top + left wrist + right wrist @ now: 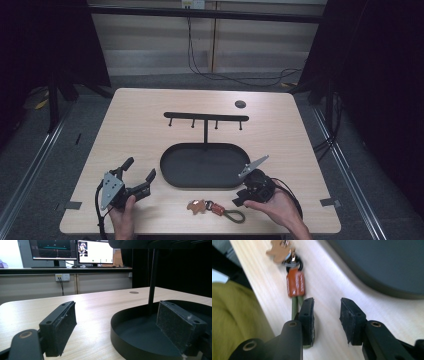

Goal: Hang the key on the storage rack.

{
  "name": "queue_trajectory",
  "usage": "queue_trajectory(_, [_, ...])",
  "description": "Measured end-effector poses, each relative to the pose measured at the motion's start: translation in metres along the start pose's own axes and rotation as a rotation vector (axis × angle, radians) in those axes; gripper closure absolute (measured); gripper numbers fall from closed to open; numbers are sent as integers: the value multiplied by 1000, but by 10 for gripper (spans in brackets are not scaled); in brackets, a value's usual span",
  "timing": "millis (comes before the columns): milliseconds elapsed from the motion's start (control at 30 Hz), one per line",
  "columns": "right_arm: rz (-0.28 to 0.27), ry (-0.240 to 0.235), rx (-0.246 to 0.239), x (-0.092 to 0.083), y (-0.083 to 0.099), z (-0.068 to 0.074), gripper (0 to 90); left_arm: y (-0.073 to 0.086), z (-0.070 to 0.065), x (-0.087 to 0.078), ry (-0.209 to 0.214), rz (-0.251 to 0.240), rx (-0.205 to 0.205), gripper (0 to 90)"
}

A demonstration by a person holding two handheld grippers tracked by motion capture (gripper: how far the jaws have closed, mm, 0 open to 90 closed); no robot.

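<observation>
On the pale wooden bench (150, 125), near its front edge: a light, floppy keychain (216, 208) w/ olive cord loop, orange wrap & tan charm. We'd pinch the cord loop (soft, non-slip). Right tongs (326, 311) part-spread beside it, nothing between; left tongs (139, 169) spread, empty.

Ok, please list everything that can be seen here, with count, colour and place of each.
keychain: one, green cord loop, orange tab, brown animal charm; near table edge, in front of the tray.
key rack: one, black, bar with four pegs on a post rising from the tray.
oval tray: one, black, table centre.
round cap: one, dark, far right of the table.
table: one, light wood.
left gripper: one, black, open, left of the tray.
right gripper: one, black, open, one jaw over the cord loop.
</observation>
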State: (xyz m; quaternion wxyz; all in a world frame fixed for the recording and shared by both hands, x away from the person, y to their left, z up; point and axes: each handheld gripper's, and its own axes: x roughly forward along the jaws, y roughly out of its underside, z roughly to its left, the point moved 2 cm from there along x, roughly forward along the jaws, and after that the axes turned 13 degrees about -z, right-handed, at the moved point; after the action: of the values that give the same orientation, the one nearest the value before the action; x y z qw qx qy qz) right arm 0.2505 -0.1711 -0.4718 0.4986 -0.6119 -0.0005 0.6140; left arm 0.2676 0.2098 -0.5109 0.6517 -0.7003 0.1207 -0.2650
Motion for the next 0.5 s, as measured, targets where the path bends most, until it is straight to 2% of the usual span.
queue_trajectory(33, [39, -18, 0, 1, 1, 0, 638, 0, 0, 0, 0, 0, 0, 158])
queue_trajectory(67, [39, -18, 0, 1, 1, 0, 638, 0, 0, 0, 0, 0, 0, 158])
queue_trajectory(167, [107, -35, -32, 3, 1, 4, 654, 0, 0, 0, 0, 0, 0, 158])
queue_trajectory(233, [133, -44, -40, 5, 3, 6, 651, 0, 0, 0, 0, 0, 1, 158])
queue_trajectory(500, [167, -25, -63, 11, 10, 5, 666, 0, 0, 0, 0, 0, 1, 158])
